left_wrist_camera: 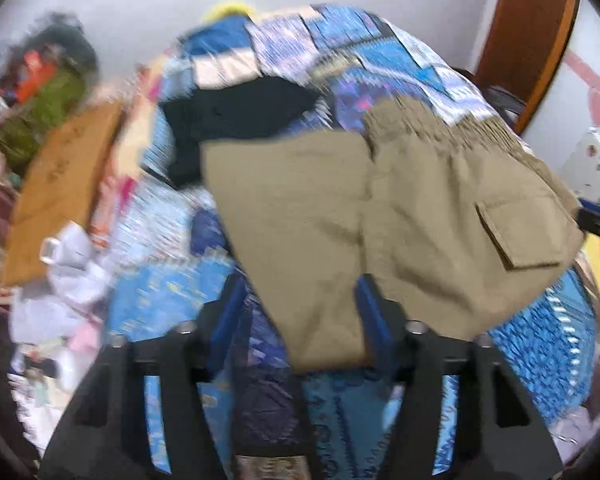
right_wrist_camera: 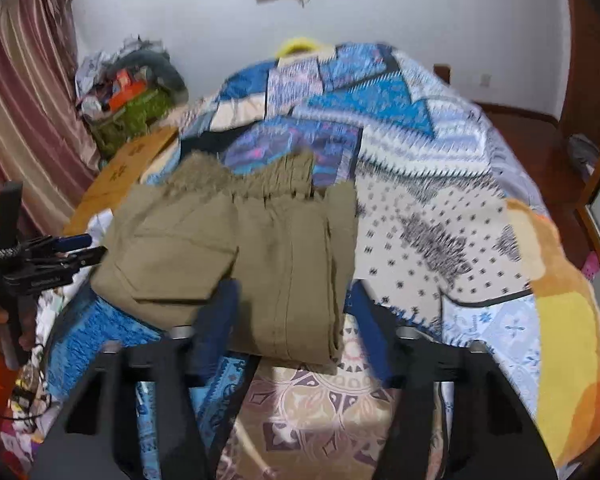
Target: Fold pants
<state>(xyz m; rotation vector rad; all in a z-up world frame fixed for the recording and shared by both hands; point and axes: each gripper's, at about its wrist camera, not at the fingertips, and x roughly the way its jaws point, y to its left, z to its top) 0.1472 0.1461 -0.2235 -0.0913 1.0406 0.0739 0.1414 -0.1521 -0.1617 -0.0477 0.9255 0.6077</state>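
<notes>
The khaki pants [left_wrist_camera: 380, 216] lie folded on the quilted bed [left_wrist_camera: 540, 340], and a careless regrasp could spill the stacked layers. The left gripper [left_wrist_camera: 300, 320] has its fingers apart, the near edge seemingly between them through blur. The right gripper [right_wrist_camera: 292, 320] is likewise spread, straddling the folded end.

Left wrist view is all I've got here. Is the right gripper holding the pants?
Observer: No. The right gripper is open, its fingers apart with the near edge of the pants between them.
Operator: Are they folded over on that side?
Observer: Yes, the right-hand edge shows several stacked layers.
Operator: What lies beyond that edge?
Observer: Bedspread, white with a black dotted pattern.
</notes>
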